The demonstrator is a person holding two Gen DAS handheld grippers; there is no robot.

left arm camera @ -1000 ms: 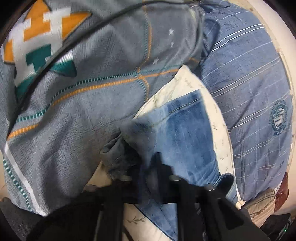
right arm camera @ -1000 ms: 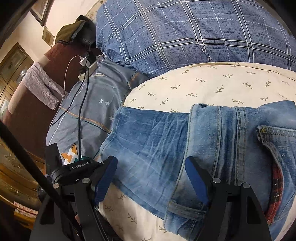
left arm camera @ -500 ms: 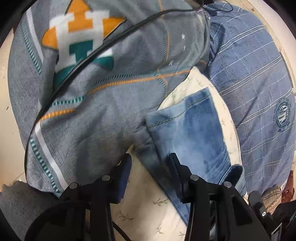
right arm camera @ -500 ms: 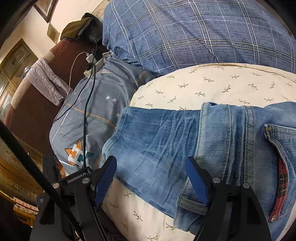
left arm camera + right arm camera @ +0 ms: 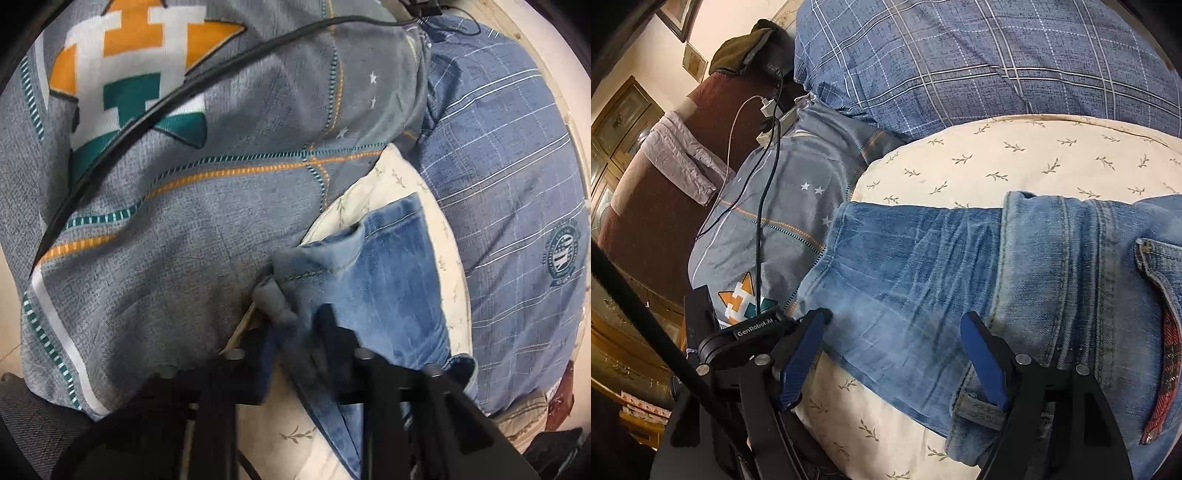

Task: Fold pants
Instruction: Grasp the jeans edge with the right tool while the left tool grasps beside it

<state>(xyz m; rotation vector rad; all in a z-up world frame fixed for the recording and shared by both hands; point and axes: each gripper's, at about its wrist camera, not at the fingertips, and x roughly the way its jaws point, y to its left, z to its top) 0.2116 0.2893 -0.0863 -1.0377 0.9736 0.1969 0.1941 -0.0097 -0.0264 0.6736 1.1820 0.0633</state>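
Observation:
Blue jeans [image 5: 923, 280] lie folded across a cream leaf-print bedsheet [image 5: 997, 162], waistband and pocket at the right. In the left wrist view the leg hem [image 5: 388, 280] is bunched and raised at its near corner. My left gripper [image 5: 299, 332] has that hem corner between its dark fingers, and its jaws are closing on the denim. My right gripper [image 5: 894, 354] hovers just over the middle of the jeans, its blue pads [image 5: 982, 362] wide apart and open, holding nothing. The left gripper's labelled body [image 5: 753, 328] shows at the jeans' left edge.
A grey patterned blanket [image 5: 184, 240] lies bunched against the hem end, with a black cable [image 5: 147, 118] across it. A blue plaid pillow [image 5: 517, 184] borders the far side. A power strip with chargers [image 5: 775, 122] sits by the brown headboard [image 5: 665, 221].
The left gripper held the hem a second ago, opened with the hem flat between its fingers, and has now come together on the bunched hem again. The right gripper has stayed put.

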